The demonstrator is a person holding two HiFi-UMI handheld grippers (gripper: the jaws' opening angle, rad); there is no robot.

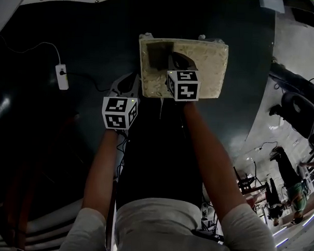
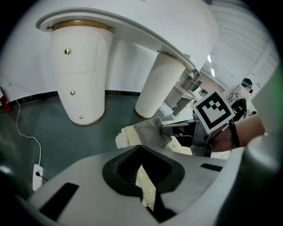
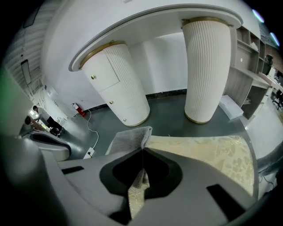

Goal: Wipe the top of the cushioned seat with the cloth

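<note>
Our right claw (image 3: 143,149) was pinched shut on the grey cloth (image 1: 157,53) at the cushioned seat's (image 1: 204,59) far left corner, left claw (image 2: 140,149) closed empty alongside, so we judged most of the top unwiped.

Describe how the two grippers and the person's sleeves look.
Both the left gripper and right gripper have pale grey bodies with black-lined jaws, and each carries a white cube printed with black square markers. The person wears short light grey sleeves.
</note>
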